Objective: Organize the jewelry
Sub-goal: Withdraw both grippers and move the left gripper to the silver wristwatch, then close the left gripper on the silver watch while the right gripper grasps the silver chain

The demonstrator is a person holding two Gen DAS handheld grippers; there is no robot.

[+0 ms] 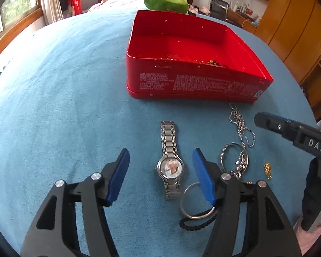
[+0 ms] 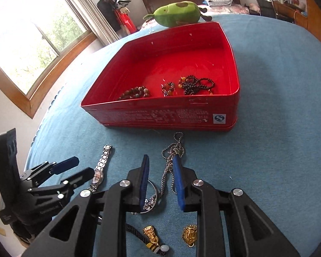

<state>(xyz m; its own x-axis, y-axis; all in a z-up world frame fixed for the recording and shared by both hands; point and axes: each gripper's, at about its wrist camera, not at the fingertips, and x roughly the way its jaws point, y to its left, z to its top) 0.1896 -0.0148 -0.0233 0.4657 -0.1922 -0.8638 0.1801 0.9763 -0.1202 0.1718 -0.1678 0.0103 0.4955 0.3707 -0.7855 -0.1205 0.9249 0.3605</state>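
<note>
A silver wristwatch (image 1: 170, 162) lies on the blue cloth between the open jaws of my left gripper (image 1: 160, 173), which hovers just over it. It also shows in the right wrist view (image 2: 100, 168). A silver ball chain (image 2: 171, 160) lies in front of the red tin (image 2: 160, 111). My right gripper (image 2: 161, 180) is open above the chain and a silver bangle (image 2: 153, 194). The tin holds three beaded bracelets (image 2: 194, 85). Two gold pendants (image 2: 189, 236) and a black cord (image 2: 137, 230) lie near me.
A silver ring bangle (image 1: 194, 201) and black cord (image 1: 194, 224) lie right of the watch. A green plush toy (image 1: 167, 1) sits behind the tin. Blue cloth (image 1: 64, 96) stretches left. A window is at far left, wooden wardrobes at right.
</note>
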